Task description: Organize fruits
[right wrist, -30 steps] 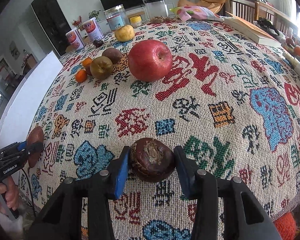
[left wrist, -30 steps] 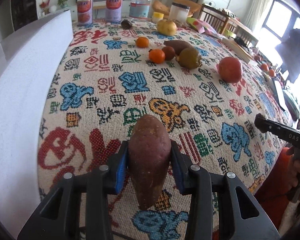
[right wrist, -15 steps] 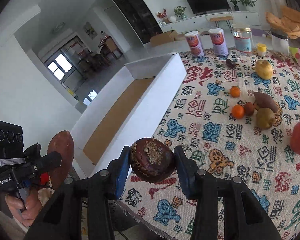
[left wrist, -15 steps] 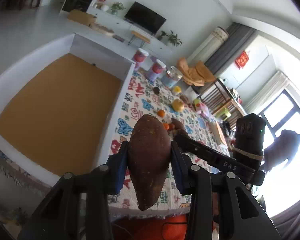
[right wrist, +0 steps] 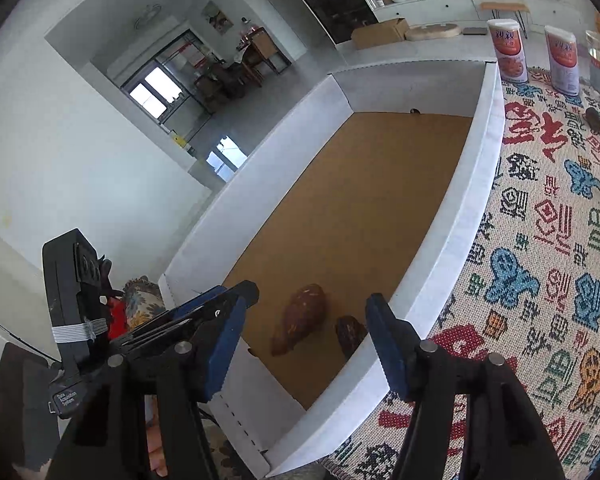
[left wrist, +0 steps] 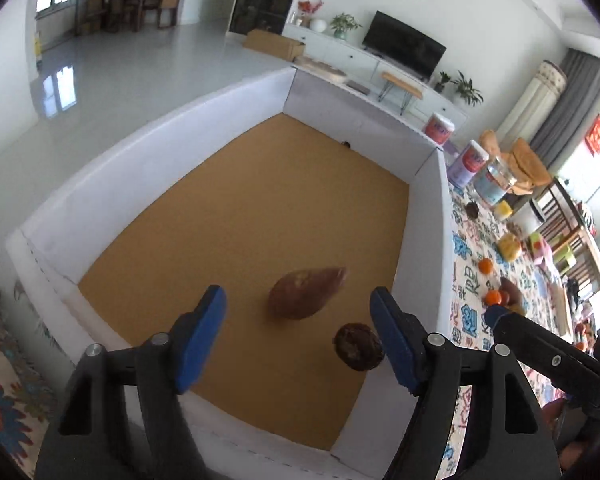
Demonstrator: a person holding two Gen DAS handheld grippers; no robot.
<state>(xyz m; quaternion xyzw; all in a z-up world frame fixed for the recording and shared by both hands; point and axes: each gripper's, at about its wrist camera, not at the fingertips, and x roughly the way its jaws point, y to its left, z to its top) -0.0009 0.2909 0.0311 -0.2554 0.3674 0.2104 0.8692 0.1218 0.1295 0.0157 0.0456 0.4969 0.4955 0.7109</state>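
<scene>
The sweet potato lies inside the white box, over its brown cardboard floor and toward the near end; its outline is blurred, so I cannot tell whether it rests flat. Just beside it, closer to the box's right wall, is the small dark round root, also within the box. From my right wrist view the same two sit together in the near corner: the sweet potato to the left, the dark root partly hidden behind the white wall.

My left gripper hangs above the box with its blue-padded jaws opening and nothing pressed between them; the sweet potato shows through the gap, clear of both pads. My right gripper points down at the box's near right edge, its jaws likewise opening, holding nothing.

To the right of the box, on the patterned tablecloth, more fruit is scattered: two small oranges, a yellow fruit. Two labelled cans stand at the cloth's far end, near the box's far corner.
</scene>
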